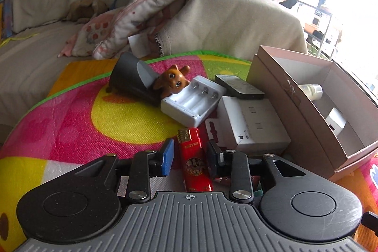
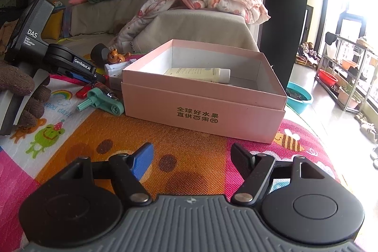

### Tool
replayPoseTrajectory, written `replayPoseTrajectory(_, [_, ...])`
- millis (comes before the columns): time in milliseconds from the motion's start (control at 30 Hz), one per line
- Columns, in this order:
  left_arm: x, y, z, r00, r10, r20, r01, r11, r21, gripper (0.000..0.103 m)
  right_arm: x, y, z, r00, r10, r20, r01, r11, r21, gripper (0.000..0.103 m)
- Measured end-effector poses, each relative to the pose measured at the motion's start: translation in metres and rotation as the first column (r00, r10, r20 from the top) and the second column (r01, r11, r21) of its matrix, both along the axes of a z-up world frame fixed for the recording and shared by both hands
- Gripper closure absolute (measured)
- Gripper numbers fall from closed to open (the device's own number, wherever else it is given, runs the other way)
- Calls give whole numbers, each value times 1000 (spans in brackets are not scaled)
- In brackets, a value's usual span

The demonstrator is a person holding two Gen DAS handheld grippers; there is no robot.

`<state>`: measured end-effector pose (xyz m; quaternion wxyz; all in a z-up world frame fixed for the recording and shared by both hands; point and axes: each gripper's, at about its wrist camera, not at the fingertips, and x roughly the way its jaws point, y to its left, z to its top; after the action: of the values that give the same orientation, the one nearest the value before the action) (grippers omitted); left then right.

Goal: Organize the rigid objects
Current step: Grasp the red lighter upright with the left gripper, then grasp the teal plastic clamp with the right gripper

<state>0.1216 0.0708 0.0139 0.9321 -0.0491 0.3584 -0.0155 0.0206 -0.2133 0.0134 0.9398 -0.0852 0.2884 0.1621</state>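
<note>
The pink box (image 2: 205,108) holds a cream tube (image 2: 200,74) and a white plug (image 1: 335,124). Beside it wait the charger (image 1: 193,100), toy (image 1: 172,79) and adapter (image 1: 252,124). My left gripper (image 1: 191,157) straddles the red lighter (image 1: 192,157), jaws narrow; whether they pinch it I cannot tell. My right gripper (image 2: 191,160) hangs wide, empty.
</note>
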Motion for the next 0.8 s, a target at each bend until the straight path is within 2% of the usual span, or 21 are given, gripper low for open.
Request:
replayPoseTrajectory(67, [-3, -2, 0, 1000, -31, -1, 31, 999, 12, 77, 0, 0, -1, 1000, -1, -4, 1, 1000, -1, 30])
replayPoseTrajectory(167, [-18, -3, 0, 997, -74, 3, 74, 997, 25, 77, 0, 0, -1, 1000, -1, -5, 1, 1000, 0, 30])
replayPoseTrajectory(500, [-111, 5, 1, 989, -146, 8, 146, 989, 37, 76, 4, 8, -1, 1000, 4, -21, -4, 1000, -29, 30])
replayPoseTrajectory(667, [-131, 20, -2, 997, -78, 22, 77, 996, 52, 75, 1, 37, 10, 987, 139, -85, -134, 989, 57, 30])
replayPoseTrajectory(800, [-138, 25, -5, 997, -57, 58, 56, 998, 19, 76, 6, 81, 15, 970, 227, -80, -226, 974, 31, 30])
